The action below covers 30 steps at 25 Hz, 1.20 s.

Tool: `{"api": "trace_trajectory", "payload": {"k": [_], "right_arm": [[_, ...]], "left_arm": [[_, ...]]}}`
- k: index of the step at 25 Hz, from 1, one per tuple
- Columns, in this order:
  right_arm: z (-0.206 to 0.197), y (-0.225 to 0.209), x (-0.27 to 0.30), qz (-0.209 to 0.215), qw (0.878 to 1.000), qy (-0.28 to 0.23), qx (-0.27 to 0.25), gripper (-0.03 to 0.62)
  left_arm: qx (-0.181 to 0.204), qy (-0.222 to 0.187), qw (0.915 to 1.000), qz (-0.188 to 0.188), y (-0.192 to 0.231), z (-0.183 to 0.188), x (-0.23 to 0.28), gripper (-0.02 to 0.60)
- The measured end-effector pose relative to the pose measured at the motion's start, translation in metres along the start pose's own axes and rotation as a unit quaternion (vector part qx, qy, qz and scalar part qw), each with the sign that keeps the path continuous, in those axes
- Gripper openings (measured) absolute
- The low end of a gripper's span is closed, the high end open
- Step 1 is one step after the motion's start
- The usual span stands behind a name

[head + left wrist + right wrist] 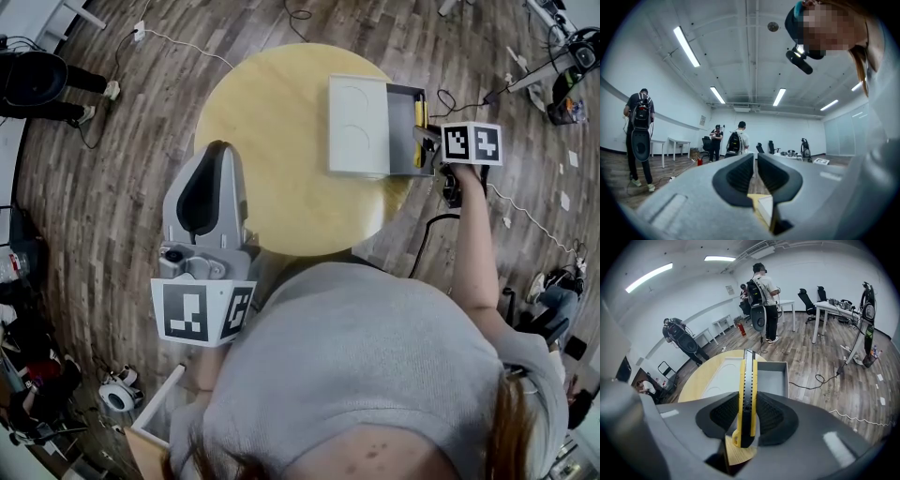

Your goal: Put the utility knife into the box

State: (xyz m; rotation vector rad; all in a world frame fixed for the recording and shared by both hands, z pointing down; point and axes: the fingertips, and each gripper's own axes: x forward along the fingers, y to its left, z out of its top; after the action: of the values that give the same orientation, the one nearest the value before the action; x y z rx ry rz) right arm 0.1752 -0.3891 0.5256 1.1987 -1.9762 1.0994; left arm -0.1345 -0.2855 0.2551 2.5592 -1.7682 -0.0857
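We hold the right gripper point(433, 142) out over the far right edge of a round, pale wooden table point(272, 141). Its jaws are pinched on the utility knife point(748, 394). The yellow and black knife stands on edge between the ribbed pads and runs forward beyond the jaw tips.

Just ahead of and below that gripper lies the open grey box point(780, 364). The tip of the knife is over its near wall. A pale lid point(358, 125) with two round embossed shapes abuts the box to the left of the gripper. We cannot tell whether the lid is joined to the box.

The left gripper point(217, 150) is well apart from the box, at the table's near left edge and close to our grey top point(375, 375). In the left gripper view its jaws are pressed nearly together, with only a sliver of gap and nothing held between them. That gripper tilts upward, so ahead of it we see a white ceiling with strip lights point(686, 46).

The floor point(112, 187) is dark, streaky wood plank, with cables point(178, 42) trailing across it. Beyond the left gripper, to its left, a person wearing a backpack point(640, 131) stands near white tables point(675, 143). Two more people point(729, 143) stand straight ahead by the far white wall. Beyond the right gripper are office chairs point(806, 298), and a white cable point(862, 420) lies on the planks to its right.
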Motion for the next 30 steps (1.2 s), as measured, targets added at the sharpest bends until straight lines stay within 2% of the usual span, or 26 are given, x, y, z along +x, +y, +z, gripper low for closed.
{"api": "trace_trajectory", "payload": {"k": [11, 30], "right_arm": [[-0.014, -0.010, 0.025, -0.009, 0.999, 0.037, 0.004, 0.121], [-0.034, -0.025, 0.063, -0.012, 0.996, 0.079, 0.026, 0.121]], "left_arm": [[0.004, 0.008, 0.9999, 0.006, 0.005, -0.001, -0.002, 0.021], [-0.014, 0.014, 0.9997, 0.017, 0.012, -0.007, 0.003, 0.021]]}}
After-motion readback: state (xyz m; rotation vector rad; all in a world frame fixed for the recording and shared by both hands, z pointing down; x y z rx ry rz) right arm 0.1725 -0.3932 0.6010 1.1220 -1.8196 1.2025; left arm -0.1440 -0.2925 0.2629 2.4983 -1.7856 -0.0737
